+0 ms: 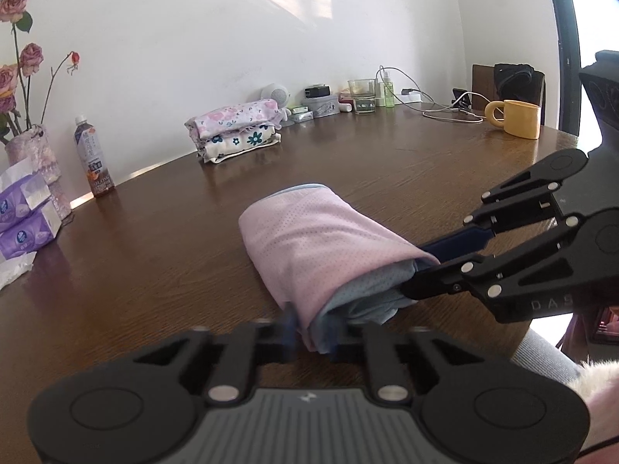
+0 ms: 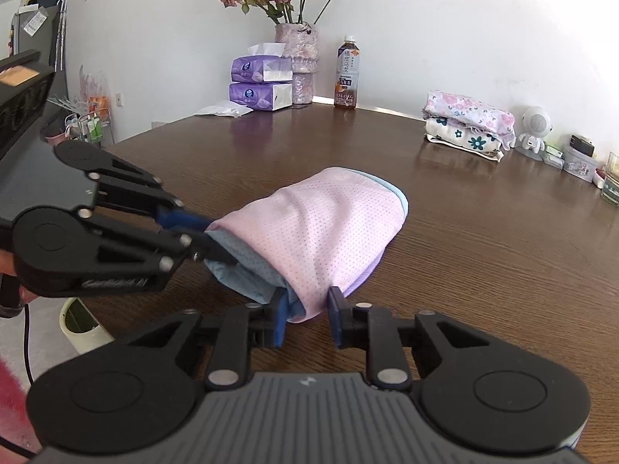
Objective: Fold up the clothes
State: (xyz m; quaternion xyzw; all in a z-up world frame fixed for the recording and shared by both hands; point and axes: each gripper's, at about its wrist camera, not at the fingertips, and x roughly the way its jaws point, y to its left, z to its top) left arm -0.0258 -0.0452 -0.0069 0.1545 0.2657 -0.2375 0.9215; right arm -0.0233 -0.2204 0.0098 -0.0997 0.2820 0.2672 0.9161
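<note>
Both grippers are black linkages with silver pivot pins, ribbed grey bases and blue-padded fingers [image 2: 336, 319].

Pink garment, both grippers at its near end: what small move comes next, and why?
Probably carry the near end forward over the far end. Both the left gripper and right gripper pinch the pink garment, already doubled over, with bare table beyond.

Left wrist view sat low over the table [image 1: 387, 162], very near the folded pink garment [image 1: 321, 239], facing the far wall and yellow mug [image 1: 516, 118]. Right wrist view, equally low and near, faced the vase [image 2: 298, 62] corner. The 2 views shared garment, folded stack [image 1: 236, 131], bottle [image 1: 93, 154], tissue packs [image 2: 261, 85].
</note>
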